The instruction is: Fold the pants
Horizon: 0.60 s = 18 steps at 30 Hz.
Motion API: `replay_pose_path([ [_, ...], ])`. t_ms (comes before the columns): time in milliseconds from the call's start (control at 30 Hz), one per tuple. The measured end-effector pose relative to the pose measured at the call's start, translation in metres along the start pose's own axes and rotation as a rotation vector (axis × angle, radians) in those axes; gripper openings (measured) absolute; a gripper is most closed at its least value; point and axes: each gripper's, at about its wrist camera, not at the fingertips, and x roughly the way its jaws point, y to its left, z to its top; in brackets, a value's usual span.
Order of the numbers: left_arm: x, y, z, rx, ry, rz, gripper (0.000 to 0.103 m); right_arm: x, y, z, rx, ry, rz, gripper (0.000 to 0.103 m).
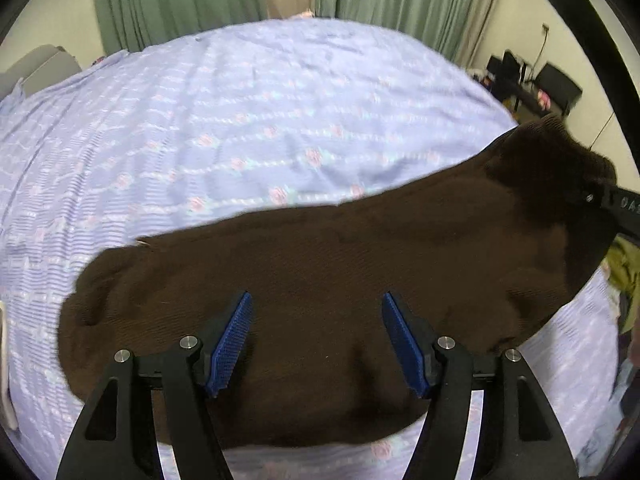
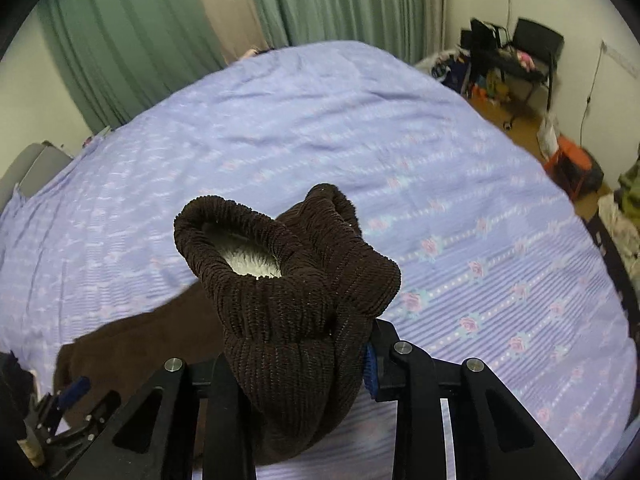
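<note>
Dark brown corduroy pants (image 1: 340, 264) lie across the lavender floral bedsheet (image 1: 240, 120). My left gripper (image 1: 316, 336) is open, its blue pads (image 1: 232, 344) hovering just above the middle of the pants, holding nothing. My right gripper (image 2: 304, 364) is shut on a bunched end of the pants (image 2: 296, 280), lifted above the bed; its white fleecy lining shows in the opening. The right gripper also shows at the right edge of the left wrist view (image 1: 608, 200). The left gripper appears at the lower left of the right wrist view (image 2: 68, 408).
The bed (image 2: 360, 140) fills both views. Green curtains (image 2: 140, 40) hang behind it. Black chairs and clutter (image 2: 516, 60) stand at the far right on the floor, with an orange box (image 2: 568, 164) and piled clothes (image 2: 624, 208) beside the bed's right edge.
</note>
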Motion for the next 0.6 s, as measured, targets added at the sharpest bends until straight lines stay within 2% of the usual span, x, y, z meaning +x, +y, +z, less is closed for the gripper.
replay_pose_path([
  [167, -0.040, 0.029, 0.004, -0.017, -0.046, 0.022, 0.066, -0.028, 0.070, -0.002, -0.128, -0.026, 0.004, 0.031],
  [333, -0.072, 0.087, -0.008, -0.073, -0.059, 0.055, 0.066, -0.042, 0.147, -0.015, -0.244, -0.025, 0.039, 0.030],
  [467, -0.089, 0.142, -0.028, -0.121, -0.065, 0.089, 0.066, -0.042, 0.213, -0.036, -0.325, -0.006, 0.073, 0.029],
  [600, -0.092, 0.192, -0.050, -0.141, -0.051, 0.134, 0.066, -0.029, 0.285, -0.074, -0.432, 0.042, 0.094, 0.028],
])
